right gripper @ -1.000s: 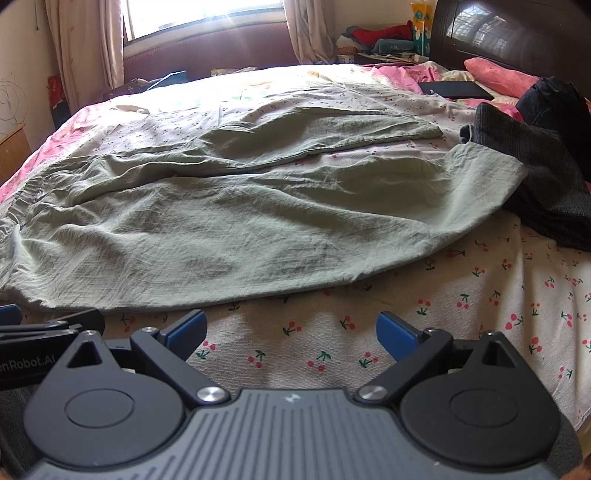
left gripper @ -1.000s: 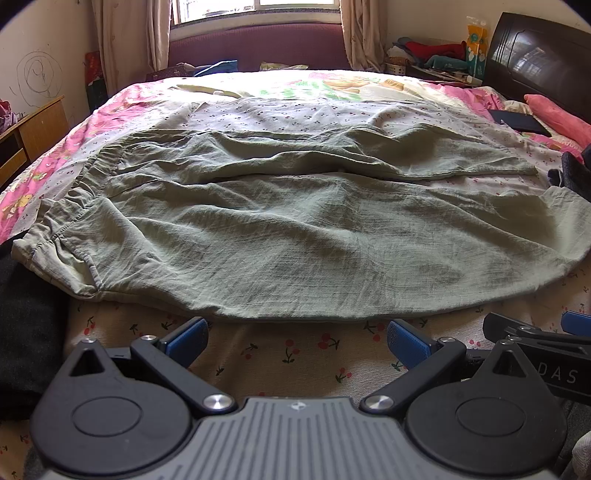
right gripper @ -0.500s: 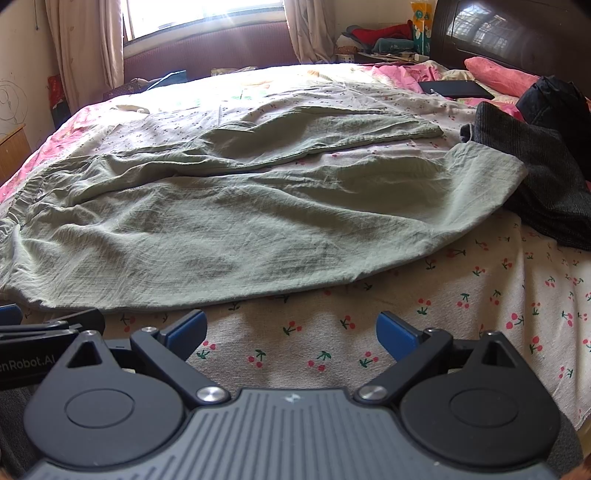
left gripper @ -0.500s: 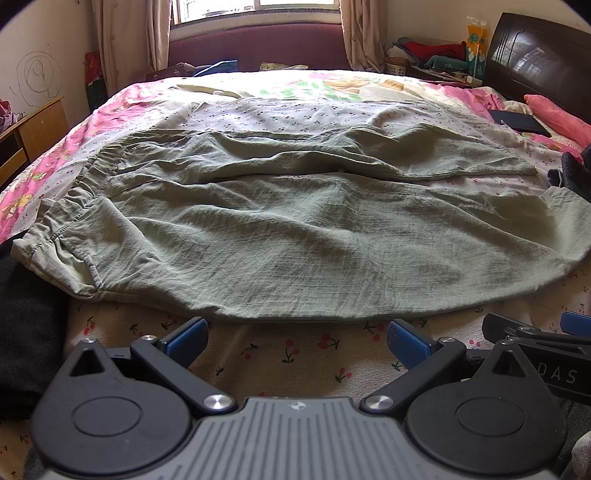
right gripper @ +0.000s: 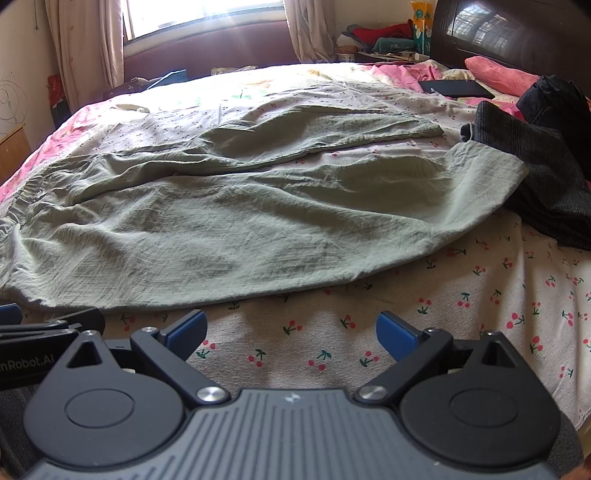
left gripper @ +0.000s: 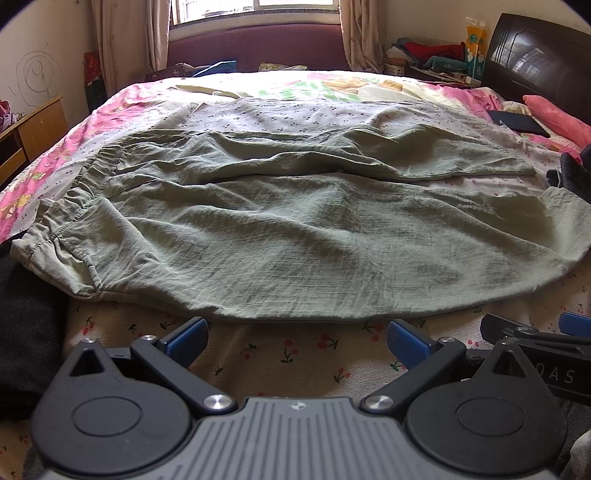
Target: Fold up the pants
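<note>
Two grippers low over the near edge of the bed [left gripper: 295, 362], side by side. Left gripper [left gripper: 295, 338] with blue-tipped fingers [left gripper: 186, 334] spread wide apart, nothing between them but cherry-print sheet [right gripper: 480, 295]. Right gripper [right gripper: 291, 326] likewise, fingers [right gripper: 397, 332] held wide, empty. Each gripper's side just visible at the edge of the other's view.

Just beyond both sets of fingertips, not touching: the near hem edge of the green pants [left gripper: 314, 236], spread flat across the bed. Waistband [left gripper: 66, 206], gathered and elastic, off to the left; leg ends off to the right. Near leg broad and wrinkled, running the full width of both views, its cuff [right gripper: 491, 166] lying against a dark grey garment [right gripper: 535, 177] at the right. Far leg [right gripper: 314, 136] behind it, narrower in view, partly apart from the near one with a strip of sheet showing between them toward the cuffs.

Another dark cloth [left gripper: 26, 332] at the left edge, beside the waistband. Farther back, a dark flat tablet-like thing [right gripper: 456, 88] and a pink pillow [right gripper: 502, 75] near the dark headboard [right gripper: 509, 37]. Beyond the bed, curtains [left gripper: 129, 40] and a bright window [left gripper: 258, 7].
</note>
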